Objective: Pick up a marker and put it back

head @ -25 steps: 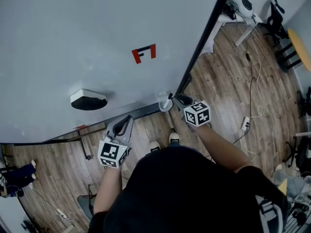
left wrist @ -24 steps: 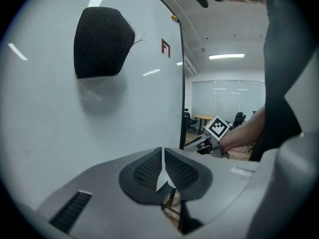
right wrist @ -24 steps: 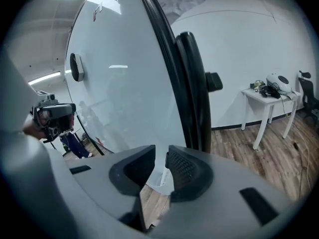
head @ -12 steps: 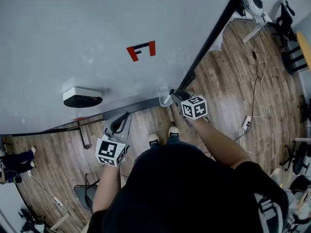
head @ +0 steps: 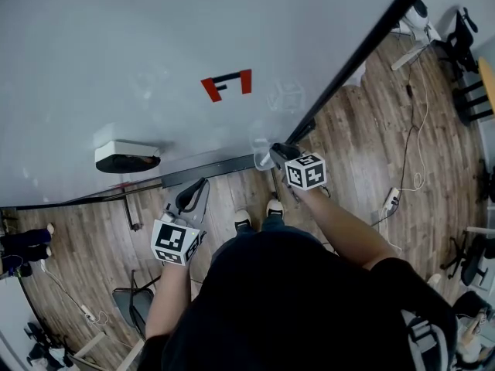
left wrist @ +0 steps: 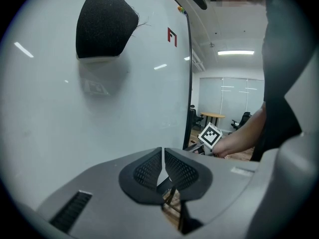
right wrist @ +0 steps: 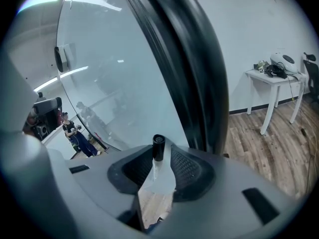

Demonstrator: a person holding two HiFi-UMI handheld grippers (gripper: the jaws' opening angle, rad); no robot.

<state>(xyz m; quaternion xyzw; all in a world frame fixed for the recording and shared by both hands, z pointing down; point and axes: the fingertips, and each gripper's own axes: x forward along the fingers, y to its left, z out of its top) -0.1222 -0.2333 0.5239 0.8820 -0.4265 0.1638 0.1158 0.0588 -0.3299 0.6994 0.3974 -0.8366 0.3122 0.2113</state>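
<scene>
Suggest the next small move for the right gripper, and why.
Probably close the right gripper on the marker. Its jaws have just been opening and now stand apart, and the marker's black cap sits between them, not yet gripped.

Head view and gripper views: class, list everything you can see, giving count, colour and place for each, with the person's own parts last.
whiteboard: one, white, black-framed, upper left
eraser: one, white with black felt, on the whiteboard
mark: one, red and black, mid-board
tray: one, dark, along the board's bottom edge
marker: one, black-capped, upright between the jaws in the right gripper view
cup: one, clear, tray's right end
table: one, white, by the far wall
shoes: two, white, on the wood floor
left gripper: one, grey, jaws shut, empty
right gripper: one, grey, jaws just been opening, not pressing the marker
</scene>
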